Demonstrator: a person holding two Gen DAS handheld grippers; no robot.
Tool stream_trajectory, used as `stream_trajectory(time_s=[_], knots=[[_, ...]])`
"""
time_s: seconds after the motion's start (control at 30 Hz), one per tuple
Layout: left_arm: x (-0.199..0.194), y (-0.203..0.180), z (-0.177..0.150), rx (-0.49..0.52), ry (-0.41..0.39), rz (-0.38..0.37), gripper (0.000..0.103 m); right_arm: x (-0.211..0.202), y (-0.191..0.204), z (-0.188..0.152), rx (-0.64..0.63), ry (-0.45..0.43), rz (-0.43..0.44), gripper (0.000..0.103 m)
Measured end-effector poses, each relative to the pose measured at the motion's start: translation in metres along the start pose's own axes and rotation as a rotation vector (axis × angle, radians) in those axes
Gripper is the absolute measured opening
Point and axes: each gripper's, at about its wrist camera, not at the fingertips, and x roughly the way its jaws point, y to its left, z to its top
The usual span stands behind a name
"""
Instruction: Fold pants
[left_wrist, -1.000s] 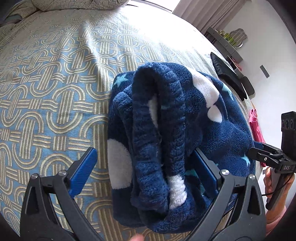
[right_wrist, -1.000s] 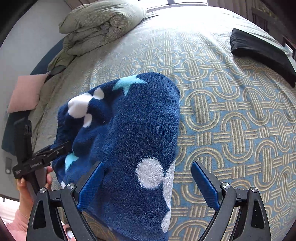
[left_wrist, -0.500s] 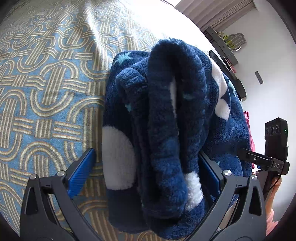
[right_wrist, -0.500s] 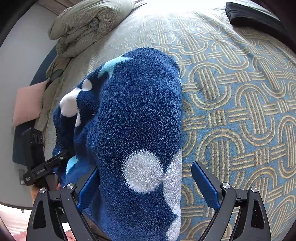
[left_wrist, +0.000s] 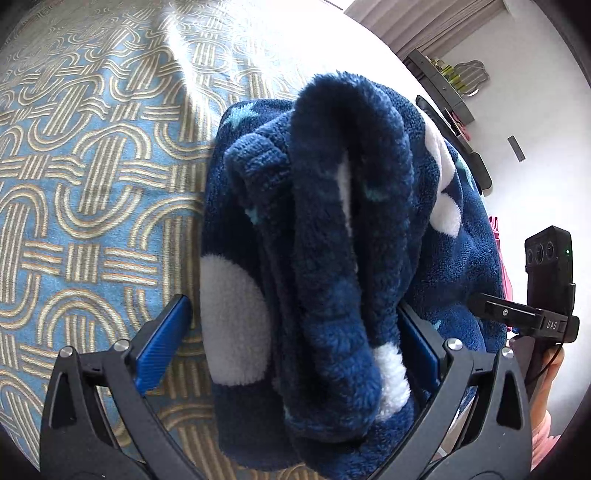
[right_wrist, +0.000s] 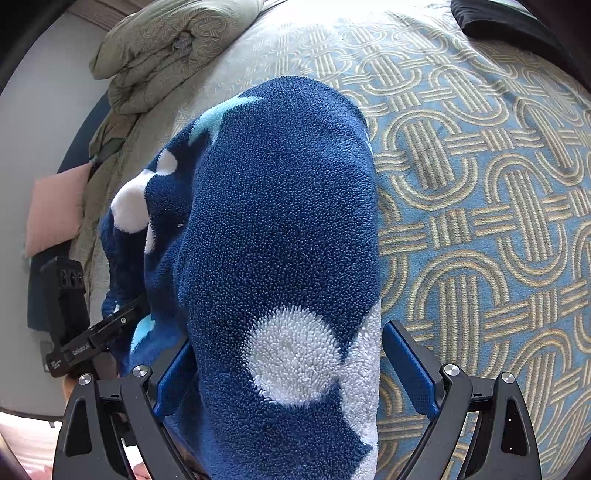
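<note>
Both cameras have closed in on the pants since a second ago, and the fleece now fills far more of each view, with the bundle sitting right between the pads. Biggest thing out there is the bed (left_wrist: 92, 192), spread with that blue cover of looping tan bands, and a rumpled grey-green duvet (right_wrist: 173, 48) heaped at its far end in the right wrist view. On the cover lie the pants (left_wrist: 332, 240), navy fleece with white dots and pale blue stars, folded into a thick bundle near the edge of the bed, the ribbed waistband bunched up on top in the left wrist view. Over on the right wrist side it's a smooth rounded fold, one big white dot facing the lens. The left gripper (left_wrist: 295, 343) has its fingers spread wide, the bundle between them, the right-hand pad pressed against the fleece and the other pad just clear of it over the cover. The right gripper (right_wrist: 291, 362) is spread too, straddling the fold, its left pad tucked against the fabric, its right pad just beside the cloth edge. Neither one is clamped on the cloth. A dark cushion (right_wrist: 517, 26) lies at the far corner of the bed, and a pink pillow (right_wrist: 55, 206) sits off beside it.
</note>
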Motion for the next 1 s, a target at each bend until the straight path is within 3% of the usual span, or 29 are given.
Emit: stream_trajectory(time_s=[0.3, 0.37, 0.6, 0.83, 1.0], knots=[[-0.002, 0.005, -0.002, 0.011, 0.006, -0.012, 0.101, 0.0, -0.001, -0.004, 0.0, -0.004, -0.008, 0.096], [-0.005, 0.003, -0.003, 0.027, -0.001, -0.048, 0.085, 0.001, 0.002, -0.004, 0.003, -0.008, -0.008, 0.096], [-0.017, -0.005, -0.008, 0.065, -0.027, -0.063, 0.065, 0.012, 0.018, -0.005, -0.029, -0.007, -0.012, 0.094], [-0.042, -0.016, -0.012, 0.103, -0.053, -0.057, 0.058, -0.011, 0.034, -0.011, -0.112, -0.079, -0.032, 0.064], [-0.059, -0.024, -0.012, 0.111, -0.06, -0.098, 0.058, -0.036, 0.041, -0.017, -0.118, -0.124, -0.012, 0.062]])
